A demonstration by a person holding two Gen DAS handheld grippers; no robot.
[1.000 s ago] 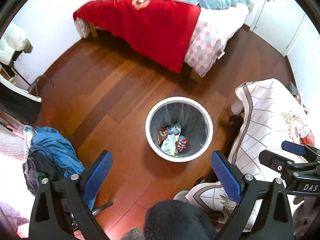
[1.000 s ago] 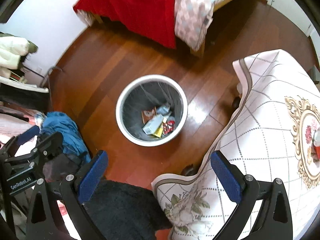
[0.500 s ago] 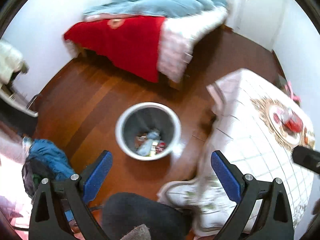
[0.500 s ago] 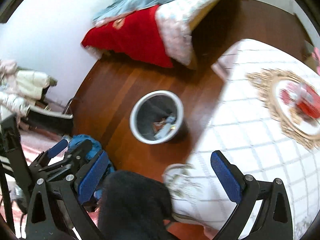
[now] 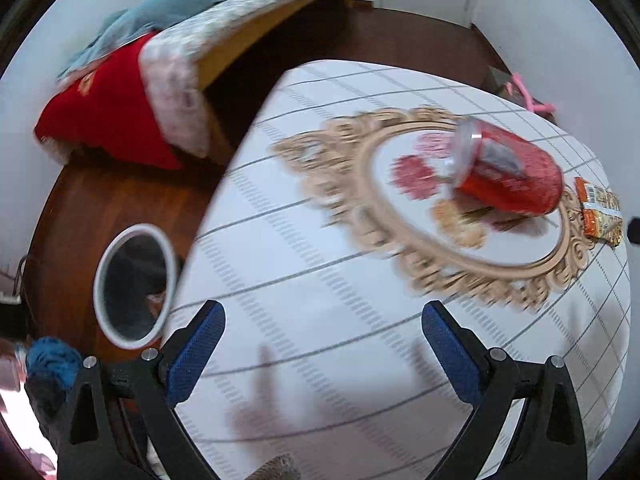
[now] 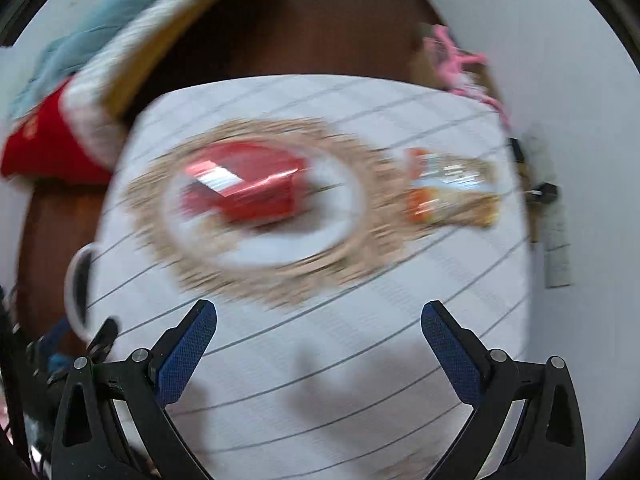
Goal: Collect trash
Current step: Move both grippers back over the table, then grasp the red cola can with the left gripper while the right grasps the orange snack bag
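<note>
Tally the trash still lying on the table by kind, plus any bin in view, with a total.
Red cup, on its side: 1
Orange snack wrapper: 1
Bin on the floor: 1
Total: 3, with 2 pieces of trash on the table. Neither hand-held gripper holds anything.

views swung from bin (image 5: 134, 286) | to table (image 5: 320, 320) | red cup (image 5: 508, 172) centred

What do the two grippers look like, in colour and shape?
The left gripper and the right gripper look alike: black angular plastic frames with triangular cut-outs and silver round bolt heads. Each finger ends in a flat blue pad with a fine textured surface. No cables, markings or sleeves show.
</note>
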